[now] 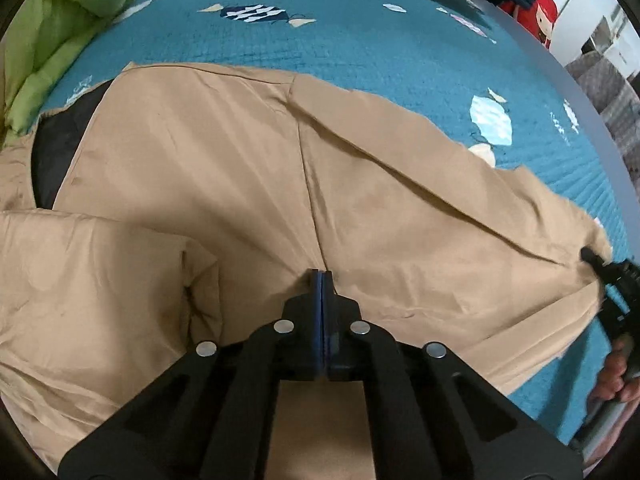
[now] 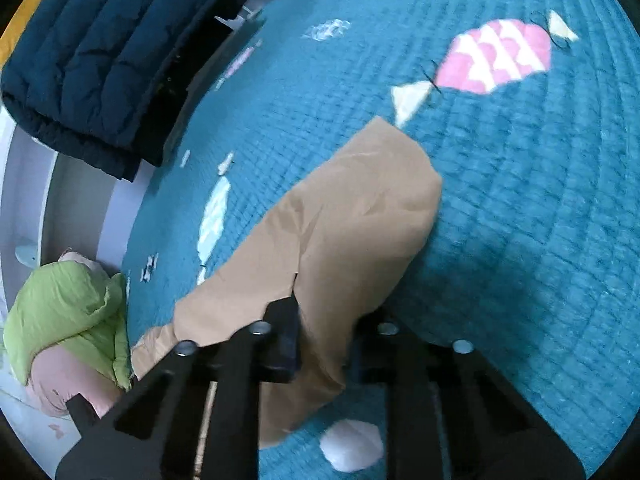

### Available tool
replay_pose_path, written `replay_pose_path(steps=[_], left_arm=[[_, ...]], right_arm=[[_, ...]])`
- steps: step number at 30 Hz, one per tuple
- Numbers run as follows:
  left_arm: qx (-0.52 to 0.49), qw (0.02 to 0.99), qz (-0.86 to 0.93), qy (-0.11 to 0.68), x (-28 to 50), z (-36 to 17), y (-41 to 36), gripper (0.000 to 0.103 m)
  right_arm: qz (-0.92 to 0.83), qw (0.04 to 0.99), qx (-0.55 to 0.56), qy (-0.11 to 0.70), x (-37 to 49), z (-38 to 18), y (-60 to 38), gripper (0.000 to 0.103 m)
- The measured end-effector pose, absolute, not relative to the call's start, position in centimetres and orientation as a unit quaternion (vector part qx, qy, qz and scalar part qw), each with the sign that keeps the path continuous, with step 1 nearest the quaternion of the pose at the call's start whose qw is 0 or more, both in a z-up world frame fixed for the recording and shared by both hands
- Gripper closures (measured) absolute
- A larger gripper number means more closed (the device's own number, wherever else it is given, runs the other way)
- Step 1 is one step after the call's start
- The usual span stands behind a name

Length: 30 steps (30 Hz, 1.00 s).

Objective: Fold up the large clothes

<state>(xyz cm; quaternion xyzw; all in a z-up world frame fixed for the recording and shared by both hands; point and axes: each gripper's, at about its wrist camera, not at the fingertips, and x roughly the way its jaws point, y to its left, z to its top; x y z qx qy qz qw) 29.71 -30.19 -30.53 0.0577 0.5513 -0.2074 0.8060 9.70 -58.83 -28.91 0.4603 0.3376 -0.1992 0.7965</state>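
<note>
A large tan cloth coat [image 1: 248,168] with dark lining lay spread on the teal quilted bedspread [image 1: 360,52], filling the frame's middle and lower left. The left gripper [image 1: 322,276] had its pads pressed together on a pinch of coat fabric at lower centre. The right gripper [image 2: 324,320] clamped the coat's edge at lower centre.

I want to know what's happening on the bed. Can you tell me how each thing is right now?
tan coat: spread on the bed, partly folded, dark lining showing.
left gripper: shut, tips on the coat.
right gripper: around the coat's edge; open or shut is unclear.
navy puffer jacket: folded, at the bed's edge.
green jacket: crumpled in a heap.
teal quilt: spread flat under everything.
</note>
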Motion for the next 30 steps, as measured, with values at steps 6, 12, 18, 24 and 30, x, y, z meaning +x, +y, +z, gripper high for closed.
replay_pose_path(steps=[6,12,18,24,30], left_arm=[[0.058,0.805,-0.206,0.553,30.0,-30.8,-30.3,0.103],[0.060,0.806,-0.210,0.551,30.4,-31.2,-30.3,0.103],[0.052,0.800,-0.216,0.557,31.1,-31.3,-30.2,0.103],[0.028,0.804,-0.243,0.542,30.0,-27.3,-28.0,0.103],[0.038,0.829,-0.230,0.507,28.7,-22.7,-21.8,0.103]], right_arm=[[-0.169,0.842,0.420,0.294,10.7,-23.0,-56.6,0.091],[-0.097,0.887,0.367,0.262,12.8,-14.7,-51.1,0.091],[-0.041,0.916,0.305,0.256,15.1,-9.8,-43.9,0.091],[-0.001,0.919,0.284,0.274,16.5,-8.6,-38.1,0.091],[0.031,0.919,0.263,0.291,17.7,-7.9,-32.8,0.091]])
